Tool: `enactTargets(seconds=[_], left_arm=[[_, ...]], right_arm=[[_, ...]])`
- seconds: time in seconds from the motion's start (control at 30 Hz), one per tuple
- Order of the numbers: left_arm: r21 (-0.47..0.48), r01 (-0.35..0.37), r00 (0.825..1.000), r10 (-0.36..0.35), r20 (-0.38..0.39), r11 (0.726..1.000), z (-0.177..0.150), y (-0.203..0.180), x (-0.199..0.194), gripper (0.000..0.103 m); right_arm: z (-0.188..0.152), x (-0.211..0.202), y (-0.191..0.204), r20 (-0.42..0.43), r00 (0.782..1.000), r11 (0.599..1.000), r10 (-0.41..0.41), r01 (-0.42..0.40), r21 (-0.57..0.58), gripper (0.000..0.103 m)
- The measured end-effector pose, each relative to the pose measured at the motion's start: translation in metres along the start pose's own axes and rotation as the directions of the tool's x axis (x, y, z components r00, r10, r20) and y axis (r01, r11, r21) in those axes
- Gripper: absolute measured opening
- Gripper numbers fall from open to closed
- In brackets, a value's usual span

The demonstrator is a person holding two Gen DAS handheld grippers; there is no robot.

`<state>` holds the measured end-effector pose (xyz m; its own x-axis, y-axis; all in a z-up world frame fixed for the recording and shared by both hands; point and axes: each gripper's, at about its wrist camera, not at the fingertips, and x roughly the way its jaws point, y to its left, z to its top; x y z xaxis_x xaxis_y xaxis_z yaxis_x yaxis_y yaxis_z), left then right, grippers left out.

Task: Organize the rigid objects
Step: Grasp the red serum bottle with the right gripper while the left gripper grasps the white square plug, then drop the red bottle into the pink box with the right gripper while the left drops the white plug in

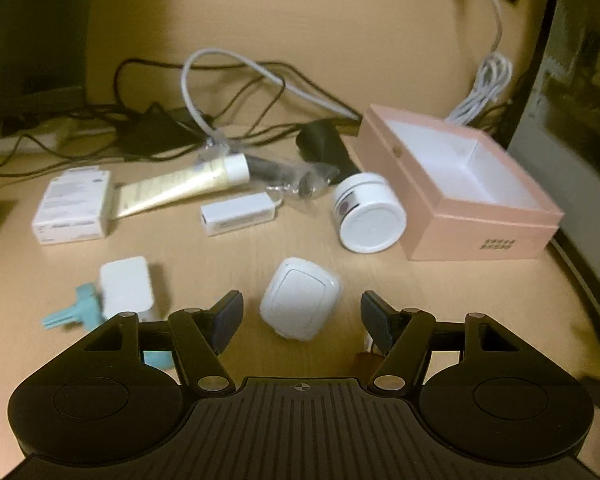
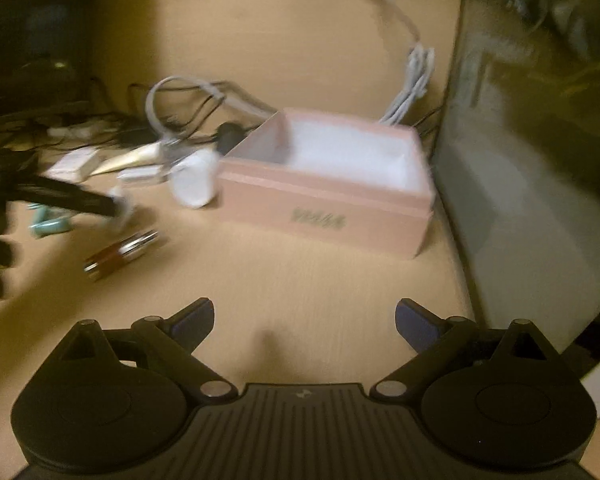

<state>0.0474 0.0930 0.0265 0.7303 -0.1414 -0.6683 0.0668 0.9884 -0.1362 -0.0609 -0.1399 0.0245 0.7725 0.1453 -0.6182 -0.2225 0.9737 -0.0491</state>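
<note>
Left gripper [image 1: 302, 314]: jaws apart, holding nothing, with a white charger [image 1: 300, 304] lying on the desk [image 1: 440, 300] between the fingertips. Right gripper [image 2: 305, 318]: jaws apart, over bare desk. The pink box [image 1: 460, 184] stands open at the right. A white jar [image 1: 368, 212] lies on its side just beside the box; a white adapter [image 1: 240, 214], cream tube [image 1: 180, 186] and small carton [image 1: 74, 206] lie farther left

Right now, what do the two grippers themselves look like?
Both look identical. The left gripper and right gripper have matte black bodies with a ribbed centre plate, two round black housings, angled black linkage arms with silver pivot pins, and dark blue pads on the fingers. No cables or sleeves show.
</note>
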Motion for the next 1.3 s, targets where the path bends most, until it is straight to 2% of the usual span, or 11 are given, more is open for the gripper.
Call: enactTargets(seconds=[0.1,0.17,0.27,0.5,0.6,0.8,1.07,1.13,1.17,1.23,1.3], left_arm=[[0.021,-0.017,1.0,0.018,-0.02,1.0,0.002,0.002,0.017,0.068],[0.02,-0.015,1.0,0.015,0.006,1.0,0.002,0.006,0.02,0.044],[-0.006,-0.015,1.0,0.015,0.007,1.0,0.001,0.011,0.015,0.044],[-0.134,0.034,0.999,-0.028,0.045,0.99,-0.025,0.04,-0.038,0.044],[-0.166,0.051,0.998,-0.044,0.044,0.985,-0.037,0.052,-0.067,0.044],[-0.199,0.059,0.998,-0.056,0.018,0.978,-0.056,0.069,-0.116,0.044],[-0.203,0.041,0.998,-0.048,-0.028,0.978,-0.073,0.069,-0.13,0.044],[-0.194,0.047,0.998,-0.056,-0.041,0.98,-0.077,0.065,-0.129,0.044],[-0.183,0.056,0.997,-0.066,-0.049,0.981,-0.077,0.061,-0.128,0.044],[-0.152,0.077,0.994,-0.087,-0.063,0.985,-0.078,0.05,-0.125,0.044],[-0.111,0.101,0.991,-0.11,-0.077,0.989,-0.076,0.037,-0.121,0.044]], right_arm=[[-0.006,-0.004,0.002,-0.036,0.999,1.0,0.03,-0.03,0.007,0.097],[-0.011,-0.008,0.002,-0.047,0.998,0.999,0.032,-0.033,-0.01,0.097],[-0.014,-0.016,0.01,-0.045,0.998,0.999,0.032,-0.034,-0.032,0.097],[0.005,-0.007,0.051,-0.023,0.99,0.98,0.138,-0.139,-0.143,0.097],[0.014,0.003,0.078,-0.011,0.98,0.949,0.2,-0.196,-0.247,0.097],[0.024,0.04,0.113,-0.039,0.953,0.838,0.3,-0.283,-0.466,0.097],[0.034,0.088,0.104,-0.107,0.925,0.849,0.363,-0.376,-0.372,0.097],[0.035,0.092,0.1,-0.121,0.916,0.85,0.383,-0.401,-0.342,0.089],[0.036,0.092,0.098,-0.134,0.905,0.846,0.404,-0.425,-0.322,0.078],[0.037,0.087,0.097,-0.149,0.893,0.843,0.425,-0.45,-0.295,0.078],[0.035,0.073,0.094,-0.117,0.898,0.849,0.423,-0.438,-0.296,0.078]])
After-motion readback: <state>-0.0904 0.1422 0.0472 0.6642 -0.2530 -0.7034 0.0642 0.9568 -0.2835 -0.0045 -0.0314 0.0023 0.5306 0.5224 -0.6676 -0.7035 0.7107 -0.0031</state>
